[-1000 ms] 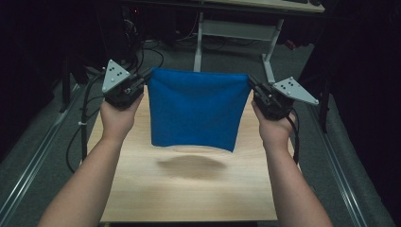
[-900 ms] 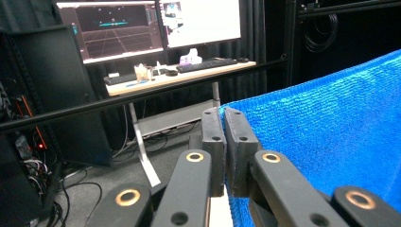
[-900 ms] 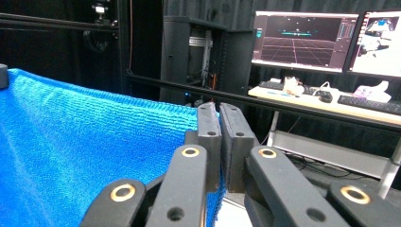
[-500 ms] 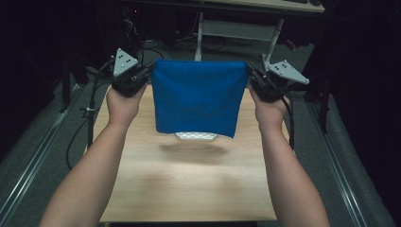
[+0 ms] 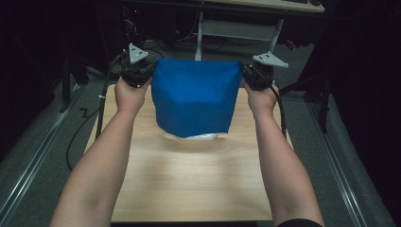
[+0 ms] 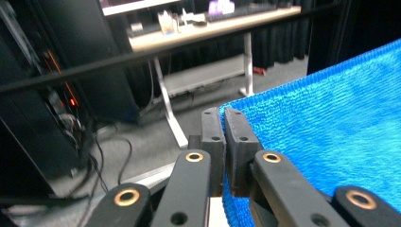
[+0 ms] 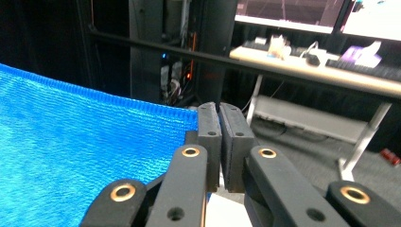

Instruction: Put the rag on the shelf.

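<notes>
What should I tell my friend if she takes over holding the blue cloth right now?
Left gripper: shut on the blue cloth at its top left corner.
Right gripper: shut on the top right corner.
The cloth hangs stretched between them above the far part of the wooden table. Its lower edge is near the tabletop, with something white under it.
Done: cloth picked up and spread.
Left, probably: lay it down flat or fold it.

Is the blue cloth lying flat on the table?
No, the blue cloth hangs lifted between the left gripper and right gripper.
</notes>
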